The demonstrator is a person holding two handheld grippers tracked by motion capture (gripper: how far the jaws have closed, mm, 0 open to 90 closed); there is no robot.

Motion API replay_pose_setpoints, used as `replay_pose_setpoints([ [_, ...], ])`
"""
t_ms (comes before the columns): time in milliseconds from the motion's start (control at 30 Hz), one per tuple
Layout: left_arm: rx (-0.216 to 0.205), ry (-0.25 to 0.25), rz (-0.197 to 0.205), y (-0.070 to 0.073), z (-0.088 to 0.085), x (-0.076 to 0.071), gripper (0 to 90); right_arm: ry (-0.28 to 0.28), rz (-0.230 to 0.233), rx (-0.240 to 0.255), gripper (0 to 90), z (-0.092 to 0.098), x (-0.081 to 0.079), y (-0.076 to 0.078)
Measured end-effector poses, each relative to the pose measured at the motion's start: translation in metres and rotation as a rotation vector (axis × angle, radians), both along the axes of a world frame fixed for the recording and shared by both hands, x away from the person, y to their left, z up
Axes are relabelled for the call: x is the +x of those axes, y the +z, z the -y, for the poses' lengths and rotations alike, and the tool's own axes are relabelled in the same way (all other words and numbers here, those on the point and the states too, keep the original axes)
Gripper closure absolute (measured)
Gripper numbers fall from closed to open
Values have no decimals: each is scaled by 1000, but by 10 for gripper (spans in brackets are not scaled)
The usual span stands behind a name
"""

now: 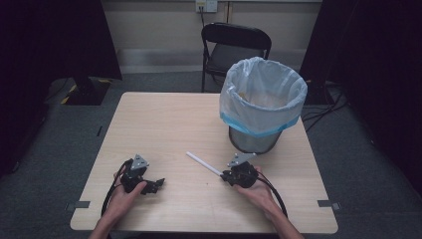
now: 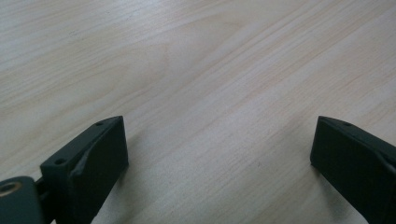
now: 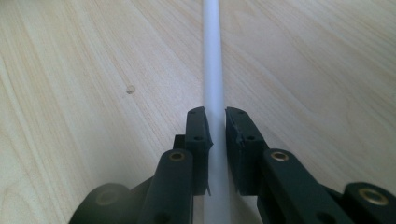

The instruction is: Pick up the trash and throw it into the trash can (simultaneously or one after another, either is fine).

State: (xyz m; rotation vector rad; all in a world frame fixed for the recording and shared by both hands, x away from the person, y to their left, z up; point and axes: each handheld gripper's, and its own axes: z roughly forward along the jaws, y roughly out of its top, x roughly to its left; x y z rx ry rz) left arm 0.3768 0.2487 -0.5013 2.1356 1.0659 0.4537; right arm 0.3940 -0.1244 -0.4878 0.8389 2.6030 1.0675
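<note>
My right gripper (image 3: 217, 135) jaws pinch a white tube (image 3: 214, 70) from both sides. The tube runs straight ahead, lying along the pale wood worktop (image 3: 70, 93). Small speck on the wood, left of the tube.

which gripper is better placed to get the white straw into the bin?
Right. The right gripper is shut on the white straw, and the lined bin stands just beyond it. The left gripper sits open over bare table, farther off.
</note>
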Motion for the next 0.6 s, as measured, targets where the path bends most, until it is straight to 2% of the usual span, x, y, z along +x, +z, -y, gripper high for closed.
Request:
replay_pose_setpoints([
  [167,0,0,0,0,0,0,36,-9,-14,20,805,1,0,1],
  [467,-4,2,0,0,0,0,36,-6,-4,60,806,1,-1,6],
  [600,-3,2,0,0,0,0,36,-7,5,101,807,1,-1,11],
])
